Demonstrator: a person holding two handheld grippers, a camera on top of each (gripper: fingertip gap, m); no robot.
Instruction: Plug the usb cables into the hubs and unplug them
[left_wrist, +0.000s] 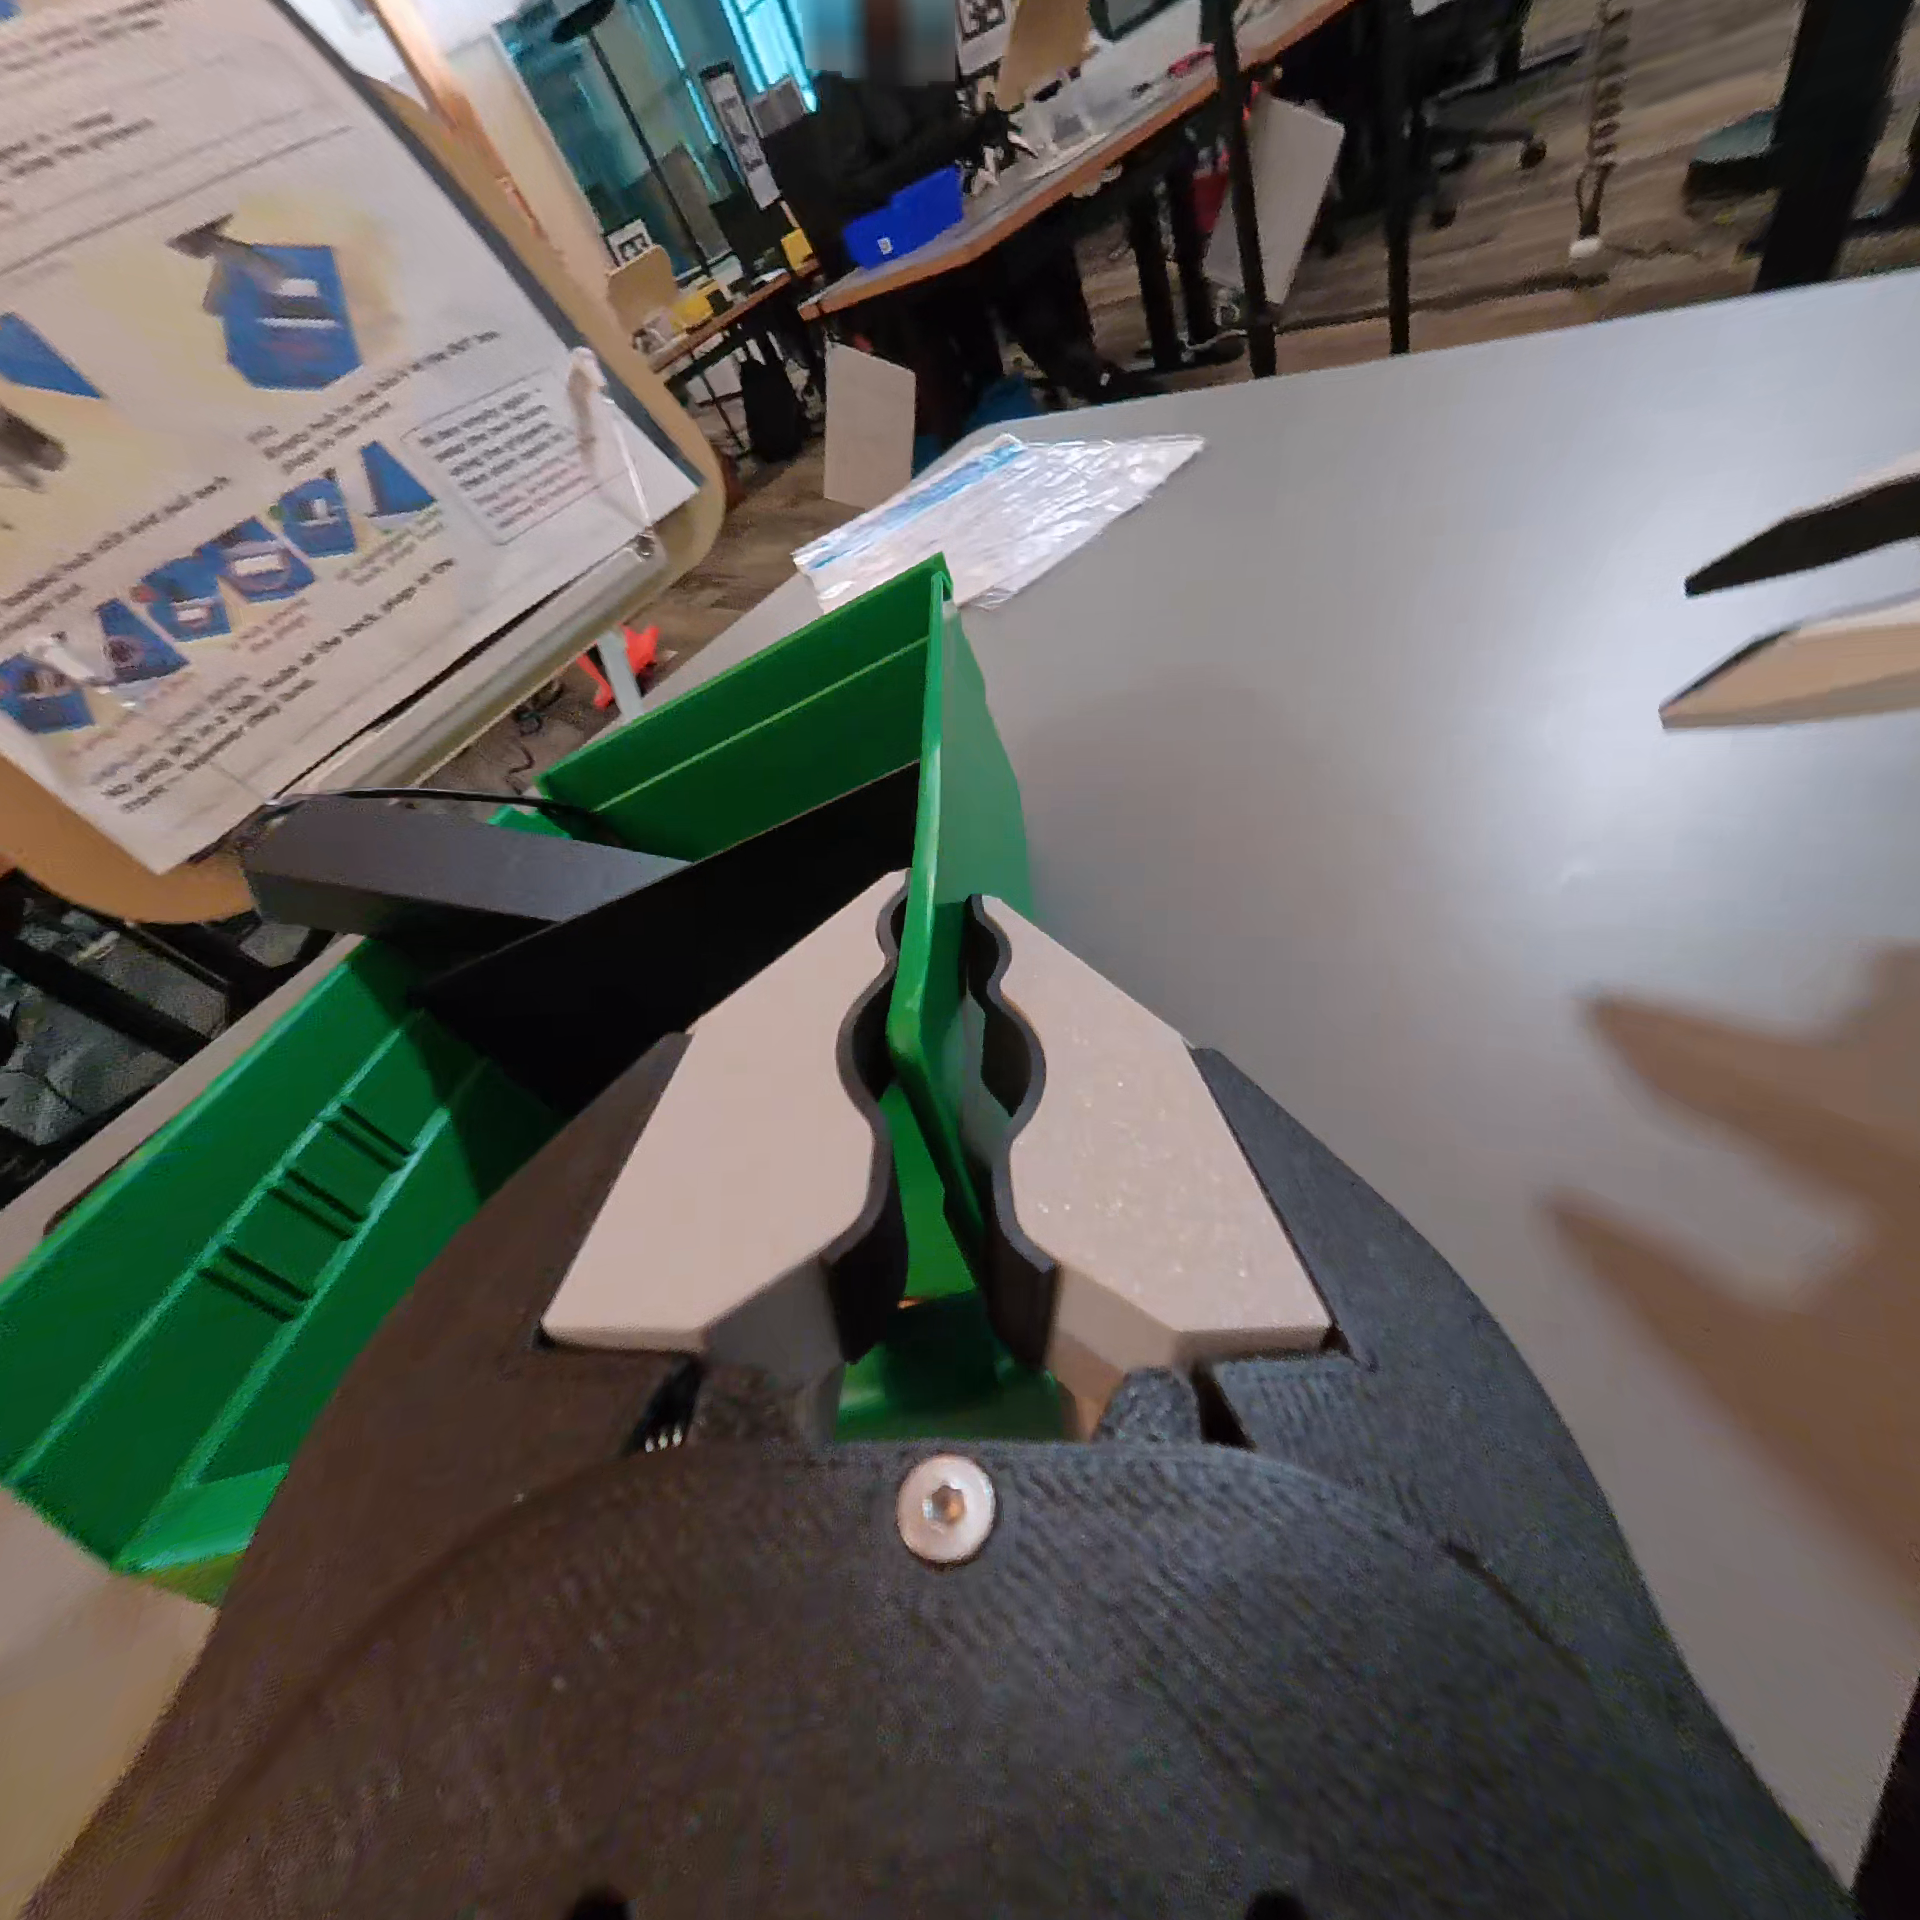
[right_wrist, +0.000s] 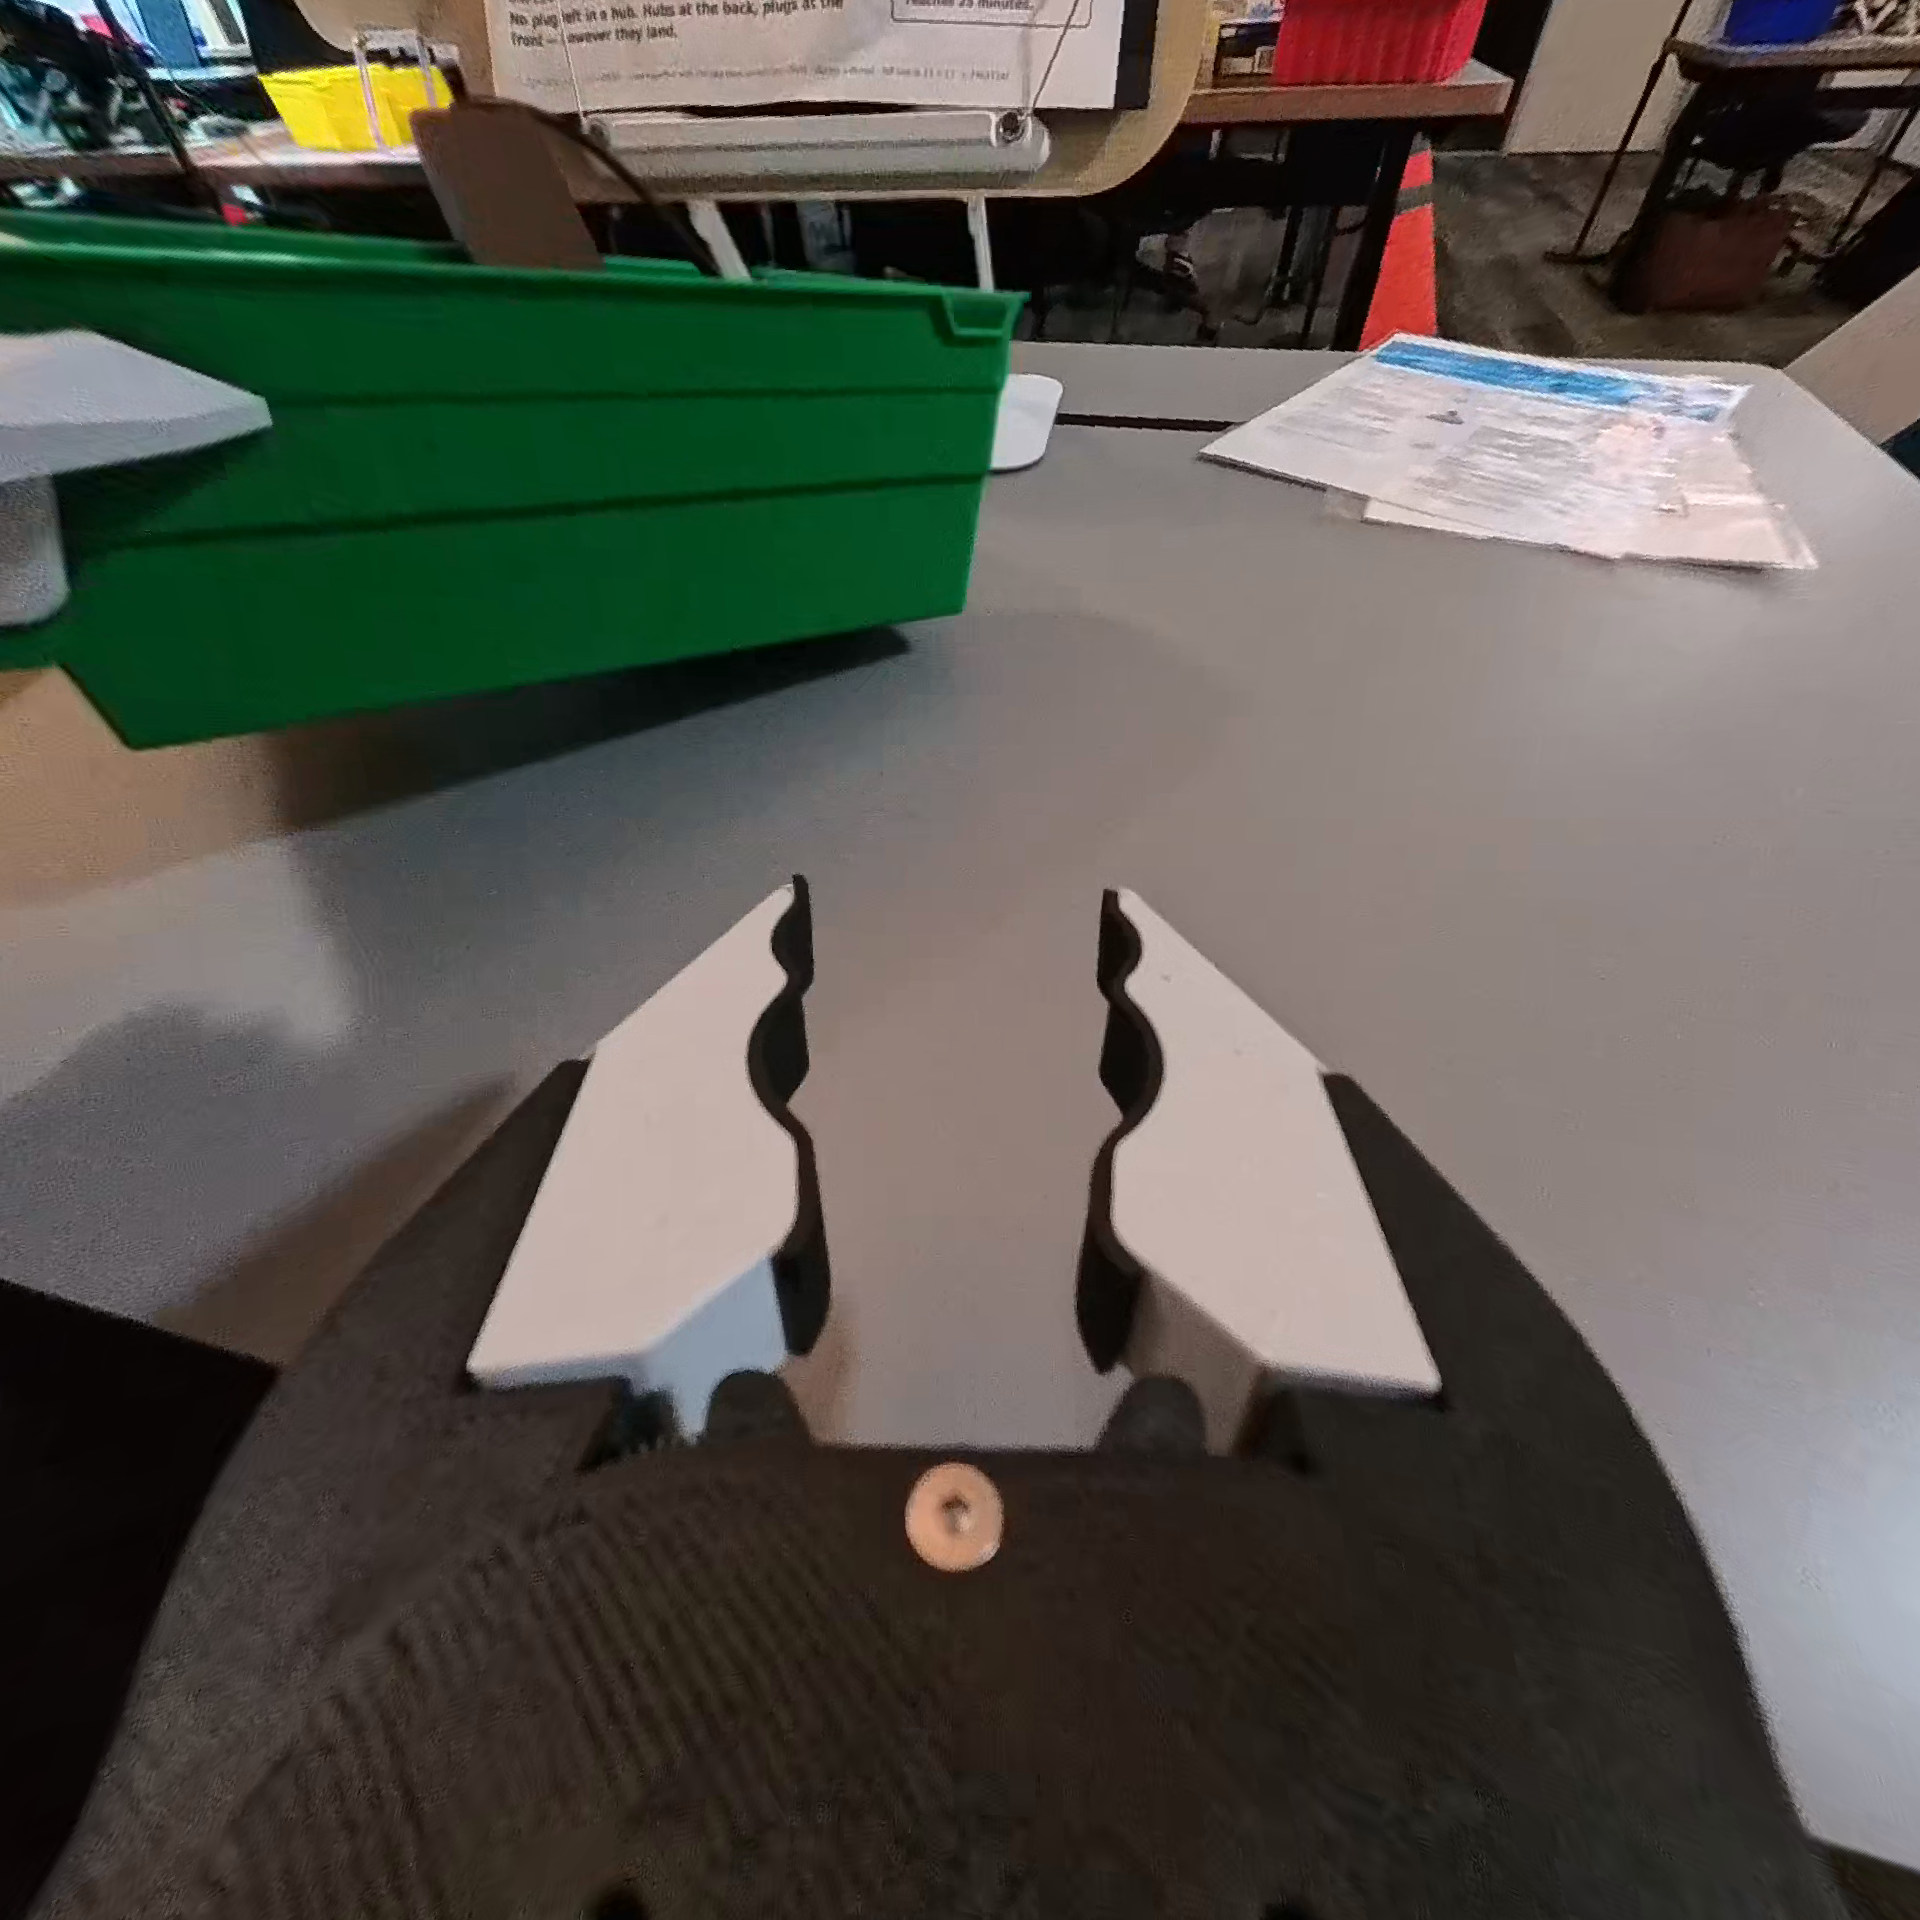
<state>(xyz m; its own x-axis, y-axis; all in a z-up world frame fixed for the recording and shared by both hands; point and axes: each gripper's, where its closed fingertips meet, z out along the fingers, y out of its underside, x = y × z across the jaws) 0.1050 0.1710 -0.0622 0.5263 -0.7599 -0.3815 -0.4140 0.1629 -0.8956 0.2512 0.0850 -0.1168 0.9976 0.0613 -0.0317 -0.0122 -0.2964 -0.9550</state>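
Left gripper (left_wrist: 932, 914) clamps the green bin (left_wrist: 727, 727) side wall, its black hub (left_wrist: 436, 873) ahead-left, angled over the rim; right gripper (right_wrist: 951, 899) open, empty, farther off.

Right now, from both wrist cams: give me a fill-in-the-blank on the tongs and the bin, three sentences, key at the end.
1. The left tongs are clamped on the wall of the ____ bin.
2. The right tongs are ____ and hold nothing, above the grey table.
3. A ____ slab-shaped item sticks up out of the bin, with a thin cable at its far end.

Missing words: green; open; black
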